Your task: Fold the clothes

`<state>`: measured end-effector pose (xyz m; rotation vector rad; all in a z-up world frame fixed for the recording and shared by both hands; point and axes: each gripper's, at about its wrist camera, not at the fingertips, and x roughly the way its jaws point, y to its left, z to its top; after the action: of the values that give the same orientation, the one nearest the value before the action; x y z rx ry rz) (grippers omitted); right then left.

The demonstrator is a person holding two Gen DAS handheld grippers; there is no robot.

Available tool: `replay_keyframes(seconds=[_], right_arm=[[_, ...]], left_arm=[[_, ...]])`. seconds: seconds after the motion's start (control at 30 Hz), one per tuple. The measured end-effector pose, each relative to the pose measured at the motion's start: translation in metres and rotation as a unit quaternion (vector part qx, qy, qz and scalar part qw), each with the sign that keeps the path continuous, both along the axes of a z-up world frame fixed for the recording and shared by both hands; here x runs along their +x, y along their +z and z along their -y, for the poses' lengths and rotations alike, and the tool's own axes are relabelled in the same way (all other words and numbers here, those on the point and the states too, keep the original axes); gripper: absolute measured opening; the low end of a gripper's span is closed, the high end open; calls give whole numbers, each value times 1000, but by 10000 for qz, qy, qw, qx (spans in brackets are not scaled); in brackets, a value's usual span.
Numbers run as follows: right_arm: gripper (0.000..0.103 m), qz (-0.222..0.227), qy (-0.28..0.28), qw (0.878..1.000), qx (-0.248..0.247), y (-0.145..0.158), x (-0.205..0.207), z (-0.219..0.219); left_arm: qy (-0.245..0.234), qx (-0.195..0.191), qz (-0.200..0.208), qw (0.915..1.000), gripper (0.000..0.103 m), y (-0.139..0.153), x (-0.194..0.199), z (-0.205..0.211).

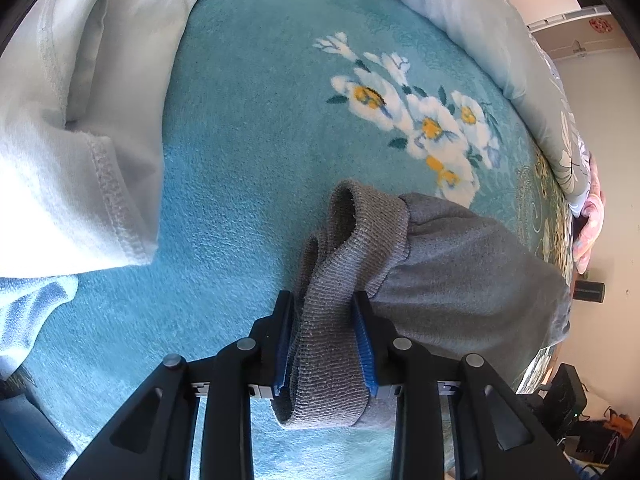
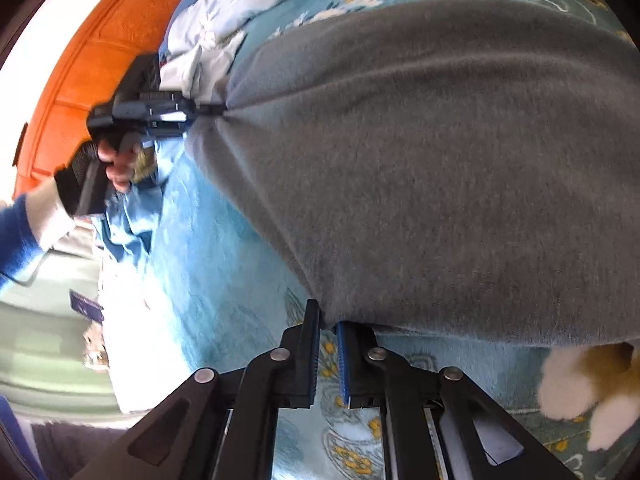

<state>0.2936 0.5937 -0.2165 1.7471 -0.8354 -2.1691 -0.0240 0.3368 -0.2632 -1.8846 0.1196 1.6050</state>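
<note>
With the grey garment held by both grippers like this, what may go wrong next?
1. The right gripper pinches only the very edge of the grey garment, so the fabric may slip out under tension.
2. The left gripper clamps a bunched ribbed cuff; the fold may come out twisted.
3. The white garment lies close by and may get dragged along.

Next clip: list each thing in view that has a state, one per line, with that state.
Left gripper: shut on the ribbed cuff of the grey fleece garment.
Right gripper: shut on the garment's edge.
Grey fleece garment: stretched between both grippers over the bed, not yet folded.
White knit garment: lying rumpled, untouched.
Teal floral blanket: spread flat under the clothes.
Pale blue bedding: bunched near the orange headboard.
</note>
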Motion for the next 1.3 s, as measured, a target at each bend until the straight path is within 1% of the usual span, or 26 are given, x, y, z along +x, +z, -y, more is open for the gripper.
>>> replay_keyframes(seconds=[0.07,0.1,0.13,0.2,0.23,0.3,0.33,0.37,0.4,0.43,0.5,0.6,0.63,0.7,0.73,0.77,0.83,0.9,0.93,0.97,1.0,1.07,1.17,1.23,1.3], right_arm=[[9,60,38,10000,34,-3,-2,2],[9,78,46,9999,63,-3,-3,3],[11,89,56,9999,101,-2,-3,3],[12,112,66,9998,159,0,-4,3],[16,124,41,9997,191,4,-4,3],[28,109,-95,9995,268,17,1,1],[32,82,-201,9994,272,24,5,-3],[33,49,-323,9992,251,31,11,-7],[37,30,-472,9986,236,39,18,-12],[42,30,-656,9975,277,47,28,-20],[45,70,-1029,9936,458,60,49,-41],[50,197,-1789,9809,740,74,85,-85],[51,247,-2162,9724,847,78,100,-106],[51,340,-3042,9460,1066,87,135,-153],[51,351,-3454,9310,1128,91,151,-176],[51,342,-3864,9144,1154,94,167,-200],[53,295,-4583,8810,1136,98,198,-241],[54,212,-5246,8449,1020,97,227,-282],[54,172,-5511,8287,964,95,239,-301],[54,152,-5679,8179,914,92,247,-314],[55,156,-5818,8087,852,87,253,-327],[56,191,-5988,7973,731,75,262,-350],[58,229,-6130,7887,415,54,269,-378],[63,201,-6222,7824,180,39,271,-389],[64,151,-6299,7765,-51,26,275,-398]], left_arm=[[52,-21,22,10000,34,0,-1,2],[75,-45,35,10000,36,0,-2,4],[97,-66,53,9999,38,0,-2,5],[116,-103,96,9998,39,2,-3,7],[101,-139,76,9998,42,4,-3,8],[24,-282,-62,9996,47,11,-2,10],[-3,-370,-133,9992,49,15,-1,12],[8,-472,-201,9987,50,19,0,15],[60,-584,-281,9979,53,24,1,20],[114,-682,-390,9968,53,29,3,25],[212,-839,-846,9926,54,50,10,31],[303,-1040,-1382,9845,59,79,29,31],[309,-1059,-1464,9831,60,86,37,28],[331,-1017,-1480,9832,60,97,56,17],[328,-1021,-1458,9835,60,99,71,-1],[339,-1011,-1413,9842,60,101,95,-33],[372,-915,-1245,9873,60,104,131,-73],[344,-899,-1007,9902,60,104,153,-125],[292,-905,-930,9911,60,103,165,-144],[220,-894,-873,9919,60,104,172,-158],[118,-874,-836,9926,60,108,180,-170],[-93,-878,-826,9927,60,112,196,-193],[-378,-941,-796,9917,60,114,214,-230],[-486,-956,-764,9913,60,120,220,-244],[-567,-969,-693,9913,60,124,228,-260]])
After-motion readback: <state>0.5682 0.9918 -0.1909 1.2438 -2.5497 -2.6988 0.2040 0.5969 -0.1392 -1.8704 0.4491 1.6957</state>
